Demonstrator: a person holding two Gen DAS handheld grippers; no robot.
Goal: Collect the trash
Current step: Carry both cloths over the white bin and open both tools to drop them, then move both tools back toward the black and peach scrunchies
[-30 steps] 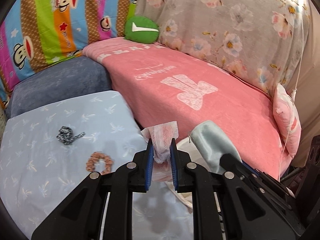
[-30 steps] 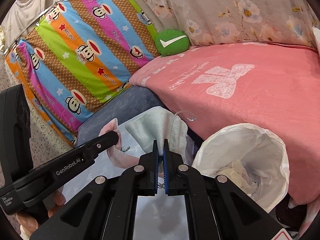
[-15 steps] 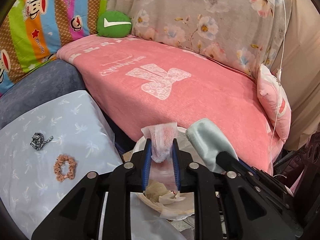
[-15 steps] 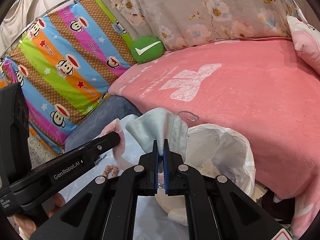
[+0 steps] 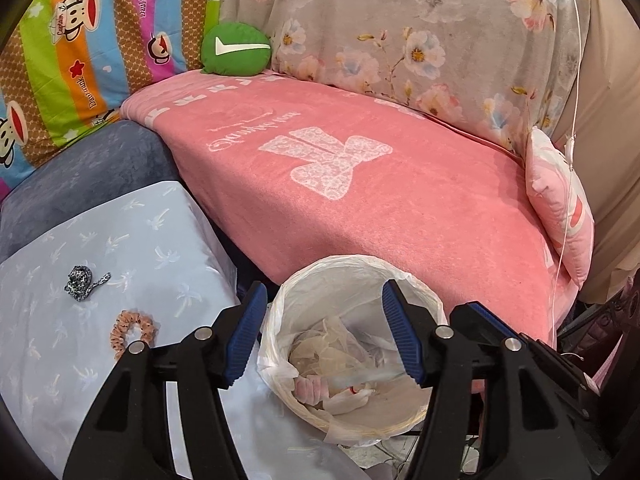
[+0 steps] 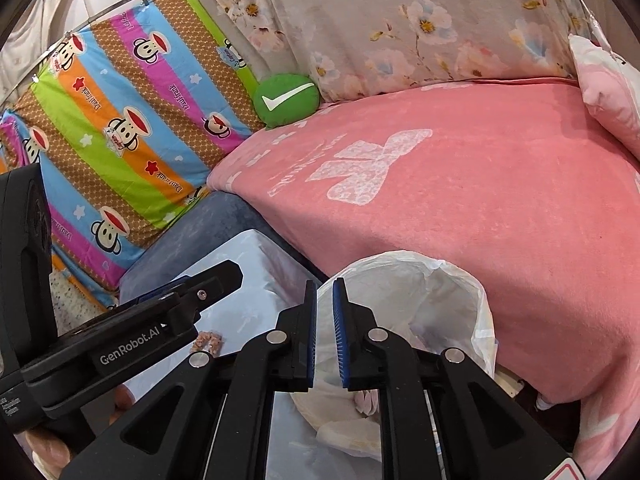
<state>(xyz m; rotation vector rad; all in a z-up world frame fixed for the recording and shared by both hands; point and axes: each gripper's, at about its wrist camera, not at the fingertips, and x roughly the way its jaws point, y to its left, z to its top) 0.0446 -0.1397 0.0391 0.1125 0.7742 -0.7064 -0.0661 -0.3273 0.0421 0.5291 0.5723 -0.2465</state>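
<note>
A round bin lined with a white plastic bag (image 5: 416, 284) stands on the floor against the pink bed; it also shows in the right wrist view (image 6: 476, 320). Crumpled tissues and a pink wad (image 5: 312, 390) lie inside it. My left gripper (image 5: 324, 334) is wide open and empty, its jaws straddling the bin's mouth from above. My right gripper (image 6: 325, 334) is over the bin's left rim with a narrow gap between its jaws and nothing in them. The left gripper's body (image 6: 128, 344) shows at the left of the right wrist view.
A light blue cloth-covered table (image 5: 52, 360) sits left of the bin with a peach scrunchie (image 5: 132, 330) and a patterned hair tie (image 5: 82, 282) on it. The pink blanket bed (image 5: 400, 200) lies behind, with a green cushion (image 5: 236, 50) and a pink pillow (image 5: 564, 216).
Both grippers moved right to above the bin. The left opened wide and dropped its pink-white tissue; the right parted its jaws and the pale blue-green cloth piece is gone from them.
</note>
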